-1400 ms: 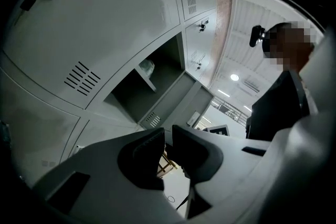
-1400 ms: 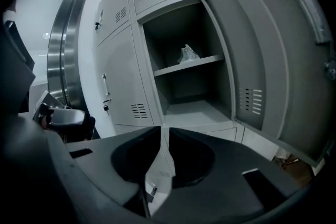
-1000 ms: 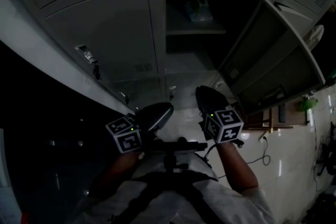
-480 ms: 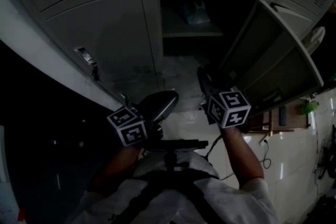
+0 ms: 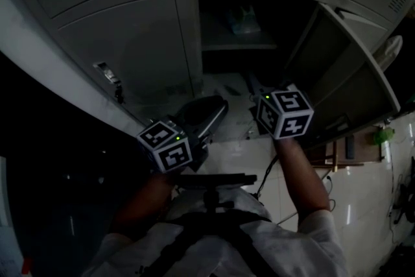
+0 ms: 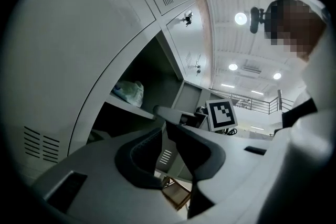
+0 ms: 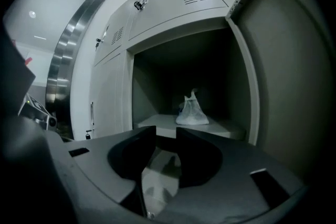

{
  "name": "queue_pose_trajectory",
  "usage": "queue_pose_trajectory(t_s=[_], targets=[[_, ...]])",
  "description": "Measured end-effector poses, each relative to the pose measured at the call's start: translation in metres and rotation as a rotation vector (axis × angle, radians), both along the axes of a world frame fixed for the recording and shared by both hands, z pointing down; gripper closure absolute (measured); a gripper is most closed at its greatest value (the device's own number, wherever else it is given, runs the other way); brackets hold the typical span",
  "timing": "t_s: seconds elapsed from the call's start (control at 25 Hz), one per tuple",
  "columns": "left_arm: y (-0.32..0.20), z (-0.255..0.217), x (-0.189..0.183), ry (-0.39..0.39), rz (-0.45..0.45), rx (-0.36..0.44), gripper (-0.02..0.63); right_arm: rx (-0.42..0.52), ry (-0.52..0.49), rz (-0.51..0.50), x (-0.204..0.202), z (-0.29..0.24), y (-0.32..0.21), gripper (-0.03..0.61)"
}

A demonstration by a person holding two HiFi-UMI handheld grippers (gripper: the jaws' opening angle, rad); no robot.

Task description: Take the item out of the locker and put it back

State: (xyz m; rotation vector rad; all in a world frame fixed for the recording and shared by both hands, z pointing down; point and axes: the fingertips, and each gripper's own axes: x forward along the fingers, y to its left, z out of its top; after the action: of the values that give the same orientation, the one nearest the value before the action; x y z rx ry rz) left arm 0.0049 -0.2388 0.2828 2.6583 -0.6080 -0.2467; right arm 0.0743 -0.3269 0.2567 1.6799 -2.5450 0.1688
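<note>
From the head view, the locker [image 5: 187,29] stands open with its door [image 5: 343,68] swung to the right. A small plastic bag [image 5: 245,18] sits on the shelf [image 5: 237,47] inside. The left gripper [image 5: 219,106] and the right gripper [image 5: 254,89] are both held in front of the opening, below the shelf and apart from the bag.

In the left gripper view, the fingers [image 6: 139,157] have just been opening. They stand a little apart with nothing between them. The bag [image 6: 128,93] lies on the shelf up to the left, and the right gripper's marker cube [image 6: 221,114] shows just beyond.

In the right gripper view, the fingers [image 7: 199,157] have also just been opening and are parted and empty. The bag [image 7: 191,111] rests upright on the shelf straight ahead.
</note>
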Motion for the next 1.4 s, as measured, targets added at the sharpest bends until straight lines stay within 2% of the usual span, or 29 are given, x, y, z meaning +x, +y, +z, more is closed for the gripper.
queue_pose_trajectory(t_s=[0.24, 0.52, 0.88, 1.4], targets=[[-0.020, -0.017, 0.004, 0.004, -0.032, 0.040, 0.491, 0.057, 0.022, 0.053, 0.006, -0.033, -0.038, 0.457], [-0.033, -0.036, 0.011, 0.000, -0.028, 0.089, 0.489, 0.057, 0.058, 0.114, 0.014, -0.043, -0.074, 0.393], [-0.041, -0.044, 0.020, -0.009, -0.021, 0.099, 0.489, 0.015, 0.144, 0.142, 0.013, -0.048, -0.124, 0.321], [-0.047, -0.047, 0.018, -0.012, -0.016, 0.095, 0.489, -0.113, 0.175, 0.124, 0.001, -0.033, -0.182, 0.318]])
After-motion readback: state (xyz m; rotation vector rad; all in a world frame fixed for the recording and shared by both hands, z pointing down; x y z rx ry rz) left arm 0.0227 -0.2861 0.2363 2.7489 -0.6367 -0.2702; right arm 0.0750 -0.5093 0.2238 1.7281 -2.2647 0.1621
